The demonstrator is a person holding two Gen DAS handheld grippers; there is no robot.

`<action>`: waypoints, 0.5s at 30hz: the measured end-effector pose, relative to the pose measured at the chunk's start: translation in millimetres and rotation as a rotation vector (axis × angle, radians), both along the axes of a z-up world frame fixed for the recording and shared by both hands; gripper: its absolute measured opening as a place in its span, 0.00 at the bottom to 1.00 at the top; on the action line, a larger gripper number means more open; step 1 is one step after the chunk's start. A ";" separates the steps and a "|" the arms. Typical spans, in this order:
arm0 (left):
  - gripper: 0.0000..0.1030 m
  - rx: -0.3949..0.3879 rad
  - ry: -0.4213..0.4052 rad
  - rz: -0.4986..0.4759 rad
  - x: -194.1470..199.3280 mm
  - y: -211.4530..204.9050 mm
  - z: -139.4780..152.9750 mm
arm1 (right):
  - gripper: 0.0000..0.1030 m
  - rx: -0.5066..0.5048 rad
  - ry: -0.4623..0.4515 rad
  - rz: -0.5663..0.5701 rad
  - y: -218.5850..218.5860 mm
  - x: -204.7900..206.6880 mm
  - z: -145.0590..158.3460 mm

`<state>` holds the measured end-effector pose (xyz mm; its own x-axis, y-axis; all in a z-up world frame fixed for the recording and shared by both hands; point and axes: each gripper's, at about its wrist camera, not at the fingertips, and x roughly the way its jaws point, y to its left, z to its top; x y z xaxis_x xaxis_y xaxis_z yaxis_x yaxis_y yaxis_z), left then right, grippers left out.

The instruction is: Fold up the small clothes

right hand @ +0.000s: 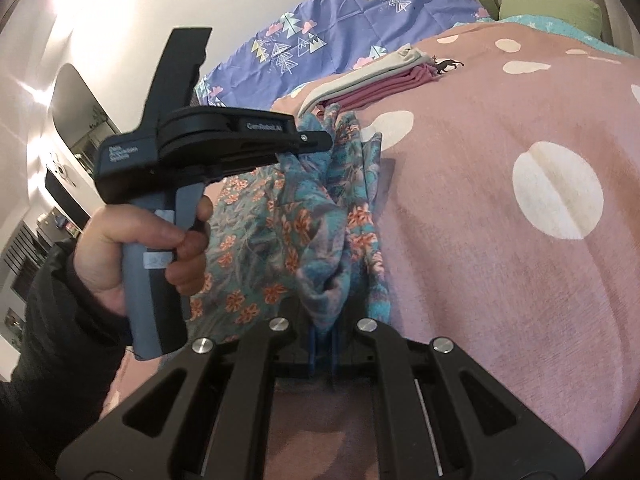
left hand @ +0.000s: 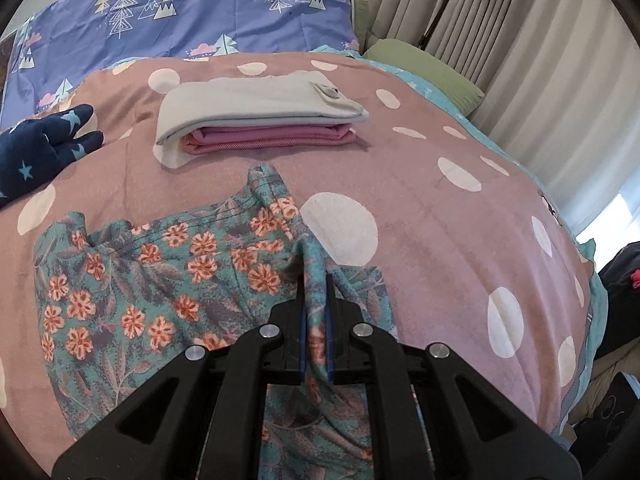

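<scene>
A teal floral garment (left hand: 168,280) lies partly spread on the pink dotted bedspread (left hand: 440,240). My left gripper (left hand: 316,292) is shut on a raised fold of its right edge. In the right wrist view the same floral garment (right hand: 320,208) hangs bunched between both tools. My right gripper (right hand: 326,320) is shut on its lower bunched end. The left gripper (right hand: 316,142), held by a hand, pinches the upper end, its tips hidden by cloth.
A folded stack, grey on top of pink clothes (left hand: 260,116), sits farther up the bed; it also shows in the right wrist view (right hand: 372,76). A navy star-print plush (left hand: 40,144) lies left. Purple tree-print pillow (left hand: 180,8), green pillow (left hand: 424,68) and curtains (left hand: 540,60) lie beyond.
</scene>
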<state>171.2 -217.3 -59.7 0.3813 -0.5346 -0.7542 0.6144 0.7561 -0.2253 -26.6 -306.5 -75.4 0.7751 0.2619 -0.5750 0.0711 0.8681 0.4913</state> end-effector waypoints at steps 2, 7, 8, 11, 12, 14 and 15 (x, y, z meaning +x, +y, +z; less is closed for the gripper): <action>0.06 -0.012 0.008 -0.003 1.1 -0.6 -0.7 | 0.04 0.018 -0.008 0.006 -3.4 -0.6 0.7; 0.38 0.018 -0.005 0.039 -10.5 7.5 7.8 | 0.04 0.081 0.005 0.034 -11.4 -0.8 -8.4; 0.44 0.011 -0.033 0.042 -21.0 13.5 16.6 | 0.04 0.100 0.006 0.040 -13.8 -0.5 -9.7; 0.60 0.022 -0.176 -0.002 -64.8 33.6 41.7 | 0.04 0.205 0.006 0.070 -24.4 -0.3 -14.6; 0.63 0.036 -0.223 -0.017 -80.8 41.3 46.5 | 0.04 0.255 0.010 0.081 -28.6 0.2 -16.9; 0.67 0.081 -0.304 -0.056 -117.4 59.3 49.1 | 0.04 0.314 0.020 0.091 -33.7 1.6 -20.2; 0.67 0.108 -0.322 -0.078 -137.3 70.2 44.3 | 0.04 0.333 0.025 0.094 -35.2 2.0 -21.3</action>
<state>33.9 -147.1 -15.5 0.5699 -0.4951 -0.6558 0.6977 0.7132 0.0679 -24.6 -341.7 -96.7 0.7255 0.5083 -0.4640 0.0136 0.6635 0.7481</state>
